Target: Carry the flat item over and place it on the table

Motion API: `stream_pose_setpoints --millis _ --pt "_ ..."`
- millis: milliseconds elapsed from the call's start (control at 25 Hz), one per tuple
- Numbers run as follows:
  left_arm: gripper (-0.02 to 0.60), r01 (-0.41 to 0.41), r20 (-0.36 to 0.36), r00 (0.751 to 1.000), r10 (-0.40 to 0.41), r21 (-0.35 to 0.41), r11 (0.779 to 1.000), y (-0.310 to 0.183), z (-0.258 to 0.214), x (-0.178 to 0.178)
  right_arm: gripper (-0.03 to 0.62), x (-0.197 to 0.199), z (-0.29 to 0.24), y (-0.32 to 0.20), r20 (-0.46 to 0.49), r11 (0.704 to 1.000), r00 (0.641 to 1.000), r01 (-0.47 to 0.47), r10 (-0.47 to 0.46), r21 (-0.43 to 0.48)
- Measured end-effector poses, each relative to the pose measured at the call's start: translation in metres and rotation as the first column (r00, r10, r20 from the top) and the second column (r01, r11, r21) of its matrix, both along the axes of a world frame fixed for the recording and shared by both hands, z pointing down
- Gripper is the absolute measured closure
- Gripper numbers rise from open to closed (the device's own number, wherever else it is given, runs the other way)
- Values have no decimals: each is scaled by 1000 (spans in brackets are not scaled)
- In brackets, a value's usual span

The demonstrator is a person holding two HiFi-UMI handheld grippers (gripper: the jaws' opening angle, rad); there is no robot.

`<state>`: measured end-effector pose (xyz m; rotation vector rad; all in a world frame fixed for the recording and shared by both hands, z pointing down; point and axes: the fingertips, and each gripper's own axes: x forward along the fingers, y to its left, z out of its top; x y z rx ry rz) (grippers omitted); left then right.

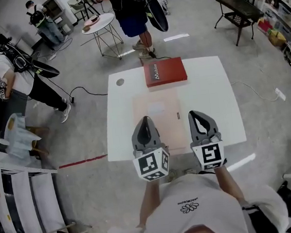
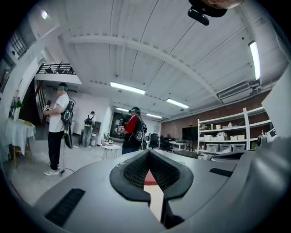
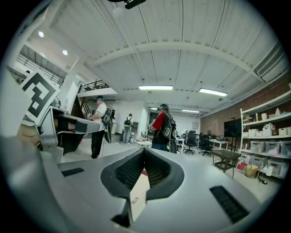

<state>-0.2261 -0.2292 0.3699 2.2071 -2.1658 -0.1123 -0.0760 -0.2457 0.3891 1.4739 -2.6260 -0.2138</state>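
A pale pinkish flat sheet (image 1: 158, 118) lies low over the near half of the white table (image 1: 210, 91), reaching from the front edge toward a red box (image 1: 165, 71) at the far edge. My left gripper (image 1: 145, 120) grips the sheet's near left part and my right gripper (image 1: 200, 114) its near right part. In the left gripper view the jaws (image 2: 149, 159) are shut on the sheet's pale edge (image 2: 155, 196). The right gripper view shows its jaws (image 3: 144, 160) shut on the sheet (image 3: 138, 198) too, with a small label on it.
A small grey disc (image 1: 119, 82) sits at the table's far left corner. Several people stand around, one just beyond the red box (image 1: 135, 16). A round white side table (image 1: 98, 24) and a black bench (image 1: 238, 6) stand further off. Shelves line the right wall.
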Motion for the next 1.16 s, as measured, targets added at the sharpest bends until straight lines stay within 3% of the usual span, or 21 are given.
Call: stream_pose_setpoints --millis 200,520,720,1160 --pt "566 20 12 1000 -21 25 999 -4 -6 -5 583 -1 -3 -4 1 1000 1000 -6 6 3" --pt "566 39 3 999 -39 11 999 -6 1 -10 583 4 -1 -9 18 1000 1000 -21 21 -9" --pt "566 57 41 998 -57 5 998 -7 3 -14 583 3 -6 -11 6 1000 1000 -11 11 18" --pt "566 60 54 997 -59 -7 998 -11 7 -19 583 1 -4 -13 5 1000 1000 -18 18 -2"
